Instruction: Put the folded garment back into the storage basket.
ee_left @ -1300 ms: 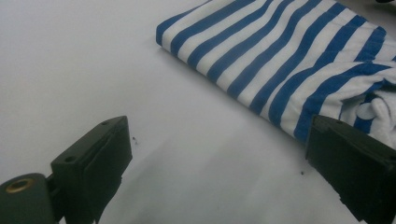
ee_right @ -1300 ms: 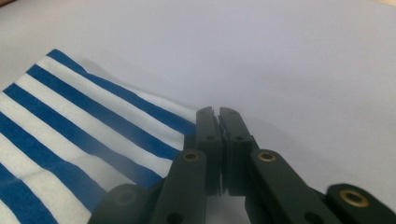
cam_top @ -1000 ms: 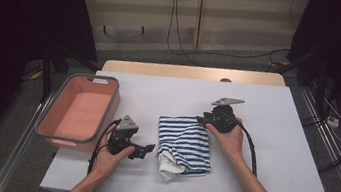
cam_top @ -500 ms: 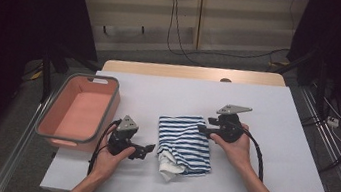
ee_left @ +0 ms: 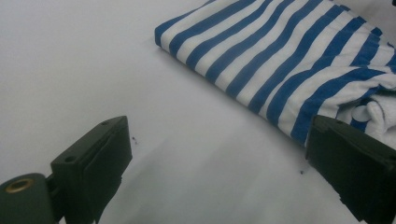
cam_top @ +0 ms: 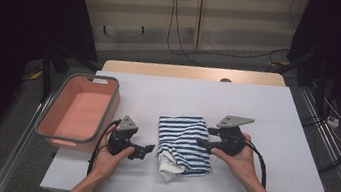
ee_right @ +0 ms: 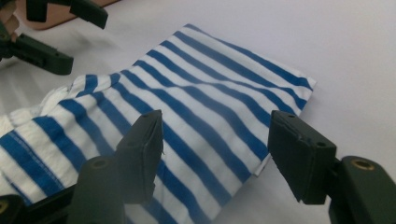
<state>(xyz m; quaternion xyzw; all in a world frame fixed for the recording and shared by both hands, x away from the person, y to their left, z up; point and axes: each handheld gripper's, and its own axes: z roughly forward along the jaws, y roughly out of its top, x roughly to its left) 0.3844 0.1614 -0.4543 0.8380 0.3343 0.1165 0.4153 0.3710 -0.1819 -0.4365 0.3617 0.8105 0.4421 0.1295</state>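
while the folded striped cloth (cam_top: 183, 142) lies mid-table, right of the pink bin (cam_top: 78, 113), bring the right gripper (cam_top: 207, 137), whose empty jaws have just been opening, and the wide-open left gripper (cam_top: 150, 151) under opposite edges.

One striped cloth (cam_top: 183, 141), one pink bin (cam_top: 78, 112), two tools — left (cam_top: 146, 150), right (cam_top: 204, 136) — one table (cam_top: 276, 116).
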